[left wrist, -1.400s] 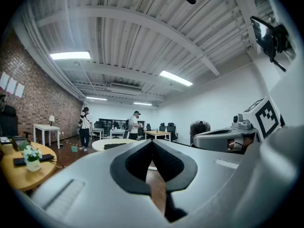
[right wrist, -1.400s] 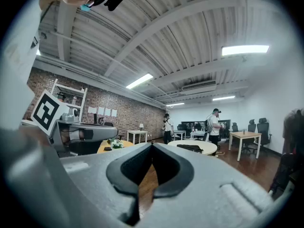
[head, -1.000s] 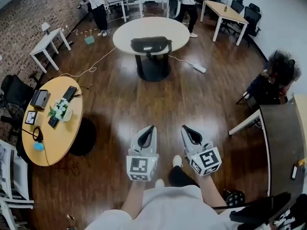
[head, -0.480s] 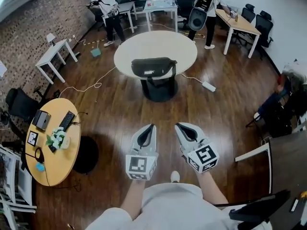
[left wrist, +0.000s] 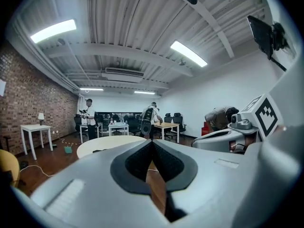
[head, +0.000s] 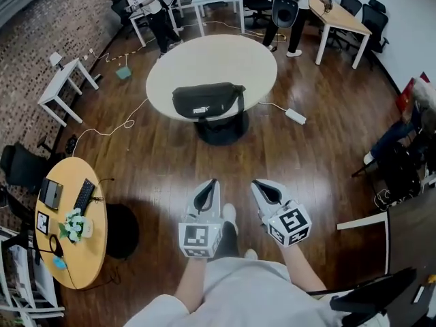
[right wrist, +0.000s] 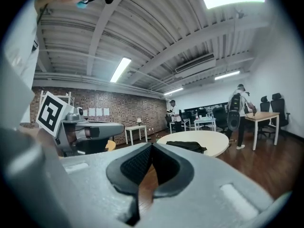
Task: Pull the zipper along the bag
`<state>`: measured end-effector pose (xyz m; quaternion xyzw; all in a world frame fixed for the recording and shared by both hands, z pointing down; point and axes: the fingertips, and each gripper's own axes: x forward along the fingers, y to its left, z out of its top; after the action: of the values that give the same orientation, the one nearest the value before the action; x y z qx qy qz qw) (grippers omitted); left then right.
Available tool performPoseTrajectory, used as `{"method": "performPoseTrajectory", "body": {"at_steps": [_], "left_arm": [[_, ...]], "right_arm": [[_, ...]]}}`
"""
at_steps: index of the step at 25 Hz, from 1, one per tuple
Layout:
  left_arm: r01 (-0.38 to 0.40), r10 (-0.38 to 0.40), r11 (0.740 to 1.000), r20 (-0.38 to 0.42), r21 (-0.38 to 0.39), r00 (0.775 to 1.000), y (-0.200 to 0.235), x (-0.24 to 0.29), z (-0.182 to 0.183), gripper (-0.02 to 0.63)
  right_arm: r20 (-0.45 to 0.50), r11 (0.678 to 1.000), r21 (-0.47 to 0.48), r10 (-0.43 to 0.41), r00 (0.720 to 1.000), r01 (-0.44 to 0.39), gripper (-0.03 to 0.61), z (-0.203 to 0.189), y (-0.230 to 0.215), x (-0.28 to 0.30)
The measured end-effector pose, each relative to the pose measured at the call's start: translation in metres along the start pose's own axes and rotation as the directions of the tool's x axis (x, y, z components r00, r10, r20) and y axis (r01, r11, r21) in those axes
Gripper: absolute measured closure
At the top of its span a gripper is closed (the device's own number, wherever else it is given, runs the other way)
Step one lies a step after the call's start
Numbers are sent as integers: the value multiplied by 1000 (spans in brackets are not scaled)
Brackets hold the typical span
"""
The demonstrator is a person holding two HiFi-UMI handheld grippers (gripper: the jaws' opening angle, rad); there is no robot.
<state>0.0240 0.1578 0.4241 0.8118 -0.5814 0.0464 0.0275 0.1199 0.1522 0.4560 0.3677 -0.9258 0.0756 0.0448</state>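
Observation:
A black bag (head: 206, 101) lies at the near edge of a round cream table (head: 204, 56) ahead of me; it appears as a dark shape (right wrist: 186, 146) in the right gripper view. My left gripper (head: 214, 182) and right gripper (head: 259, 184) are held side by side over the wooden floor, well short of the table. Both have their jaws together with nothing between them. In the left gripper view my left gripper (left wrist: 152, 142) points at the table (left wrist: 111, 143), and the right gripper (right wrist: 151, 146) points the same way in its own view.
A round yellow table (head: 73, 220) with a keyboard, tablet and flowers stands at the left. White desks (head: 61, 80), a wooden table (head: 340, 16) with office chairs and several people are at the back. A power strip (head: 295, 116) and cables lie on the floor near the cream table.
Both grippers have travelled forward over the floor, so the cream table and bag now appear nearer and larger. The yellow table has slipped back to the lower left. Jaws stay together.

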Motion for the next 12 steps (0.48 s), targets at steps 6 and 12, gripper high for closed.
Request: {"method": "performPoseTrajectory", "body": {"at_steps": [6,12], "left_arm": [[112,-112,993,23,-22,993,37,121,10,595],[155,-156,988,80,10,985,93,217,50,595]], "right_arm": [[-18,997,-45,-66,998,65,586,23,-82,92],[29,989,-93,-114,993,116,586,75,-147,178]]}}
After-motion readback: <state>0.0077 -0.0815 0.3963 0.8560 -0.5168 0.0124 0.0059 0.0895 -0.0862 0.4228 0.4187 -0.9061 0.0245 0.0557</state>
